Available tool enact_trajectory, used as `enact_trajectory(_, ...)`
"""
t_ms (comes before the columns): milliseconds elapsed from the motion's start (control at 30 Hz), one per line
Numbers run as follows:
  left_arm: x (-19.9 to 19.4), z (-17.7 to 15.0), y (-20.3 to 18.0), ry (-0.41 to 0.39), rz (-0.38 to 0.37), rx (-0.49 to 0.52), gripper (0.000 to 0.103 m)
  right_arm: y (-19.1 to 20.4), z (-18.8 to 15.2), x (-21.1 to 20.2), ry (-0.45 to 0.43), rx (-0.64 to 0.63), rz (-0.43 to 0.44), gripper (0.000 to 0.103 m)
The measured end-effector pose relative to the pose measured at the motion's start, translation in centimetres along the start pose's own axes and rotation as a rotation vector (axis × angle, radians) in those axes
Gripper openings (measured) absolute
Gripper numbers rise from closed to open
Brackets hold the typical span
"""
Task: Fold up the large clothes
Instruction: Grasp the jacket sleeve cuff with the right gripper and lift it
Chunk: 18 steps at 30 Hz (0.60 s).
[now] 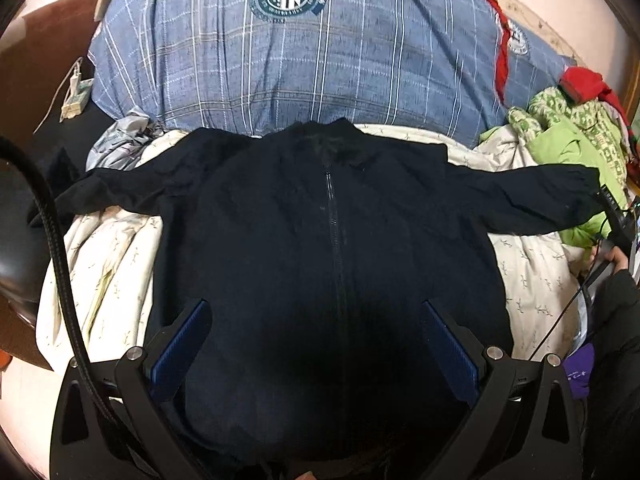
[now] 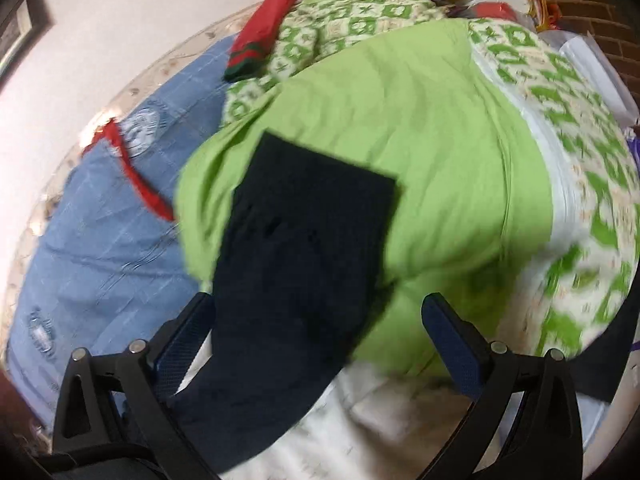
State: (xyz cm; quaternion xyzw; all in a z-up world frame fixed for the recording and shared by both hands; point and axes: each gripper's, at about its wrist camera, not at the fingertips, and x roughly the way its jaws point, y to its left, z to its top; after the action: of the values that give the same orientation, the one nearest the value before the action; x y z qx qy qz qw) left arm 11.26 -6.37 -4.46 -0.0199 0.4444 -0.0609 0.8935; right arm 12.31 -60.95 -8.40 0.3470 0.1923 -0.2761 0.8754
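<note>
A dark navy zip jacket (image 1: 328, 248) lies front-up and spread flat on the bed, collar toward the far pillow, both sleeves stretched out sideways. My left gripper (image 1: 316, 312) is open and hovers over the jacket's lower body, a blue-padded finger on each side of the zip. In the right wrist view, the jacket's right sleeve (image 2: 296, 264) lies over a green quilt, cuff pointing away. My right gripper (image 2: 316, 308) is open and empty above the sleeve. It also shows at the sleeve end in the left wrist view (image 1: 616, 216).
A cream printed sheet (image 1: 112, 264) covers the bed under the jacket. A large blue plaid pillow (image 1: 304, 52) lies at the head. A green quilt (image 2: 420, 140) and patterned clothes (image 1: 576, 120) pile at the right. A black cable (image 1: 60, 256) crosses the left side.
</note>
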Motion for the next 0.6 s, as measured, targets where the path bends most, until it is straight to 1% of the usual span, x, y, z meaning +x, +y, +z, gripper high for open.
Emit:
enact_trajectory(100,1.3,0.4,-0.4,0.014,0.008,0.014,0.103,-0.6,0.8,1.5,-0.008,-0.019,0.006,0.101)
enact_trajectory(167,1.9,0.5,-0.6,0.023,0.011,0.015,0.103,-0.8,1.1,2.0,-0.019,-0.029,0.033,0.094)
enact_trajectory(200,2.2,0.6,-0.6,0.025,0.012,0.015,0.103,-0.8,1.1,2.2,-0.029,-0.035,0.044,0.093)
enact_trajectory(233,2.4,0.7,-0.6,0.028,0.013,0.014,0.103,-0.8,1.1,2.3,-0.033,-0.042,0.062,0.08)
enact_trajectory(267,2.5,0.7,-0.6,0.03,0.014,0.012,0.103,-0.6,1.1,2.3,-0.032,-0.065,0.11,0.043)
enact_trajectory(300,2.7,0.8,-0.6,0.029,0.014,0.011,0.103,-0.3,0.9,2.2,-0.027,-0.083,0.131,0.031)
enact_trajectory(333,2.8,0.8,-0.5,0.029,0.015,0.008,0.103,0.0,0.8,2.0,-0.036,-0.104,0.152,0.027)
enact_trajectory(367,3.0,0.8,-0.5,0.029,0.015,0.006,0.103,0.4,0.8,2.0,-0.04,-0.124,0.191,0.017)
enact_trajectory(400,3.1,0.9,-0.4,0.031,0.015,0.005,0.103,0.9,0.7,1.8,-0.039,-0.136,0.206,0.013)
enact_trajectory(433,3.3,0.9,-0.4,0.031,0.019,0.006,0.103,1.2,0.7,1.6,-0.043,-0.143,0.216,0.013)
enact_trajectory(467,3.4,1.0,-0.3,0.028,0.022,0.006,0.103,1.8,0.7,1.4,-0.04,-0.148,0.245,0.012)
enact_trajectory(600,3.2,2.3,-0.2,-0.014,0.019,0.001,0.103,5.8,0.2,-0.4,-0.048,-0.234,0.301,0.011)
